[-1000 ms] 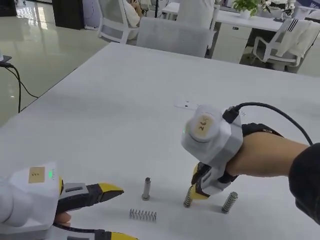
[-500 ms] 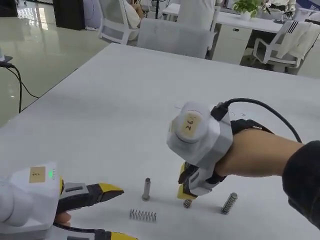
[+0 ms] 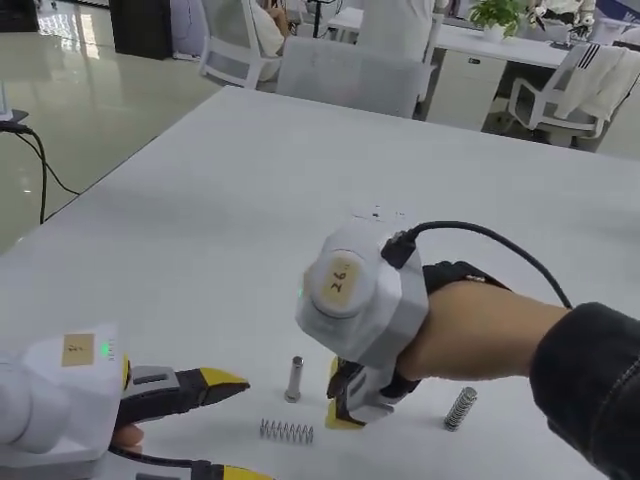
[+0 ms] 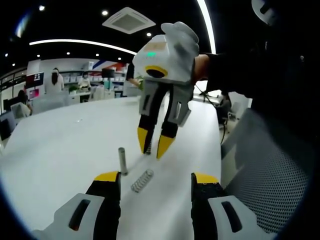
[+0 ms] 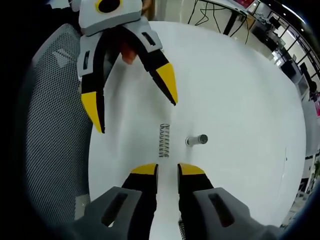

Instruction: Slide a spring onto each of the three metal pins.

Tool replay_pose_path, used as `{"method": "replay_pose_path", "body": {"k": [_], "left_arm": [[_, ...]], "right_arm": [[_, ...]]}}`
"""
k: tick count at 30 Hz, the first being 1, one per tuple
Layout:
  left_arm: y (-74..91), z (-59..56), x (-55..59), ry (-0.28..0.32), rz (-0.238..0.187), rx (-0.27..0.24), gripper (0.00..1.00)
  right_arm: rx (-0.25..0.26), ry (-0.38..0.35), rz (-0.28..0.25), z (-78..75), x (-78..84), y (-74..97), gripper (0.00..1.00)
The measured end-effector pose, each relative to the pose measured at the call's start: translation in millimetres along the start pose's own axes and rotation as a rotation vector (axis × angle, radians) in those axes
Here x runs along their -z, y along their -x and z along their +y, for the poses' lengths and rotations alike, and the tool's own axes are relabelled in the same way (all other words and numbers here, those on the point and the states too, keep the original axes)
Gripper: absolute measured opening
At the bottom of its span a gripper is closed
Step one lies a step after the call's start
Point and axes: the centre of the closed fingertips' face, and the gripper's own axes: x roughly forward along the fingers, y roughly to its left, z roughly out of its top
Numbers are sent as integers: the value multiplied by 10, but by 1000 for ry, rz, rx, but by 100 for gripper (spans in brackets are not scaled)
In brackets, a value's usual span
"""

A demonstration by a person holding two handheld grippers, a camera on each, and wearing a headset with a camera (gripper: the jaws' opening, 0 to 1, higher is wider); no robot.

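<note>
The loose spring (image 3: 286, 431) lies flat on the white table (image 3: 230, 200), just beside the bare pin (image 3: 294, 378) on the side toward us; the pin stands upright with nothing on it. Off to the right, a standing spring (image 3: 460, 407) looks to us as if it already sits over its pin. The right gripper (image 5: 168, 171) hangs tips-down close by the loose spring, its jaws a narrow gap apart and empty, while the left gripper (image 4: 156, 177) waits nearer us with jaws spread wide, also empty. We judge the step in hand to be picking up the loose spring. To do it well we should come down across the coil near one end, close gently so the wire isn't crushed, and leave the far end free. Then we tip it upright, line its bore over the pin's top and lower it straight, with the left gripper ready to steady the pin if it wobbles
</note>
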Motion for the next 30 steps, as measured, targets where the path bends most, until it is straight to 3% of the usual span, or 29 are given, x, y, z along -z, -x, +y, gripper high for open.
{"method": "replay_pose_path", "body": {"k": [8, 17, 30], "left_arm": [[3, -2, 22, 0, 6, 3, 51], [4, -3, 36, 1, 10, 7, 51], [-1, -6, 49, 3, 16, 11, 50]], "right_arm": [[-29, 3, 2, 72, -29, -163, 12], [-28, -15, 5, 44, -20, -303, 11], [-25, -1, 19, 60, -8, -380, 9]]}}
